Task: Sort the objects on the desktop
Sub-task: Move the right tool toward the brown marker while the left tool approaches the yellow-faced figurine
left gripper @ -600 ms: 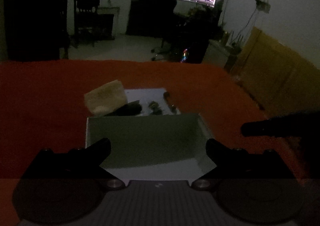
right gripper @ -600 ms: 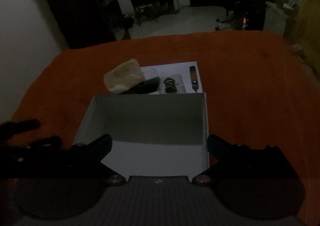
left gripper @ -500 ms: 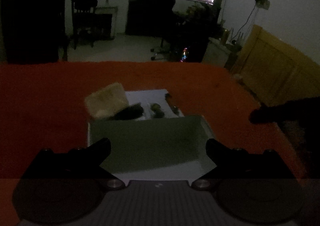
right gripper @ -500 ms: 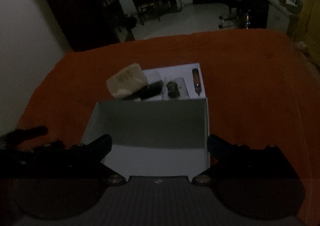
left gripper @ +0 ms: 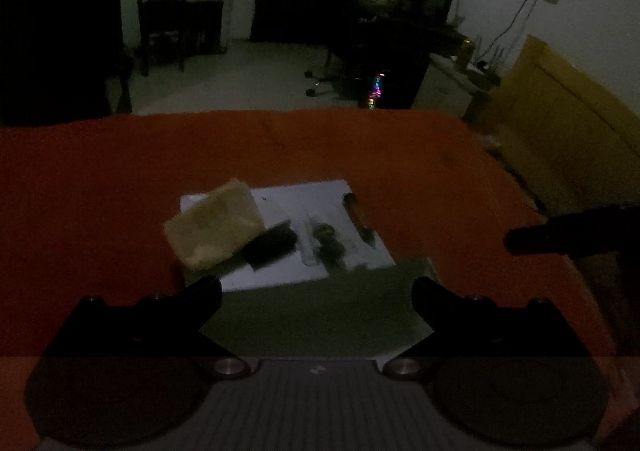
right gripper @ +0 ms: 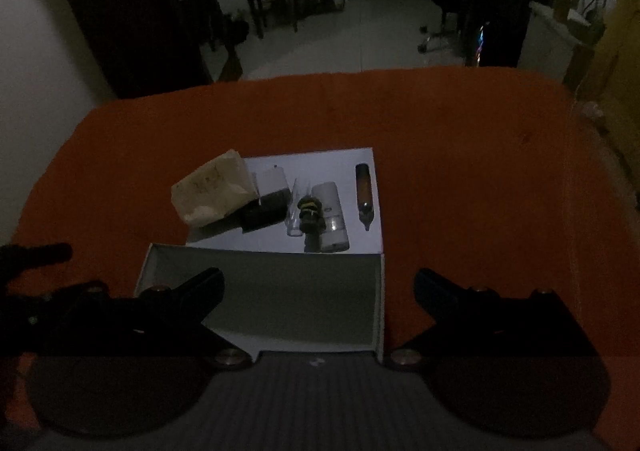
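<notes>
Nothing has gone into the box (right gripper: 280, 303) yet, as far as you can see: its grey inside shows bare in the right wrist view, though the near part is hidden behind your tool. So the sorting looks to be at its very start, with every piece still to move. Both of your tongs stand spread as wide as they go and hold nothing; the left gripper (left gripper: 316, 291) and the right gripper (right gripper: 318, 283) both hang over the open box, angled down toward it, with their fingers apart from any object. Your things wait just beyond the box's far wall on one white sheet (right gripper: 360, 239), which lies on the orange cloth (right gripper: 480, 171). Count them from left to right: one tan paper packet (right gripper: 212, 191) overhanging the sheet's left edge, one black block (right gripper: 264, 211) touching it, one clear tube (right gripper: 296, 211), one small dark-and-yellow piece (right gripper: 310, 213) beside that, one white rounded case (right gripper: 332, 219), and one brownish capsule (right gripper: 363, 195) set apart near the right edge. That makes six pieces by your right view; the left view is too blurred to confirm the white case. One box, one sheet. You have six pick-ups left, judging by this.
</notes>
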Demonstrator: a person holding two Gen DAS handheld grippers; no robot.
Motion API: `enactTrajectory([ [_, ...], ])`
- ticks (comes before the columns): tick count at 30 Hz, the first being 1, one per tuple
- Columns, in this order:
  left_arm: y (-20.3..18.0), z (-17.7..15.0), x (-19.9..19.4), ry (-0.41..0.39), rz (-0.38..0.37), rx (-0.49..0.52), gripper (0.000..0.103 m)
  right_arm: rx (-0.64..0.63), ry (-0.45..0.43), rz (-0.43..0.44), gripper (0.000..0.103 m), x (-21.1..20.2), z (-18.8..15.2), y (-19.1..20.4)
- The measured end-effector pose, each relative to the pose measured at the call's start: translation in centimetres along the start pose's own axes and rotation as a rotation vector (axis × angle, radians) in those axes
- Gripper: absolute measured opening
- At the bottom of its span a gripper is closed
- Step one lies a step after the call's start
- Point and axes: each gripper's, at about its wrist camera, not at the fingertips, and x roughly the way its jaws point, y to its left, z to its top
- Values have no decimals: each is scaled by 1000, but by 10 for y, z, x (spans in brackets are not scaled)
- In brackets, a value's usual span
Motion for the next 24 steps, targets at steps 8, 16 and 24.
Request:
enactTrajectory([
  [8,-9,24,31,44,17,84,102,-23,-32,-2,103,12,26,-3],
  [16,-11,43,65,55,46,98,102,-53,-90,-24,103,22,53,-7],
  [24,-9,58,98,60,58,105,102,-34,-139,29,103,47,86,-18],
])
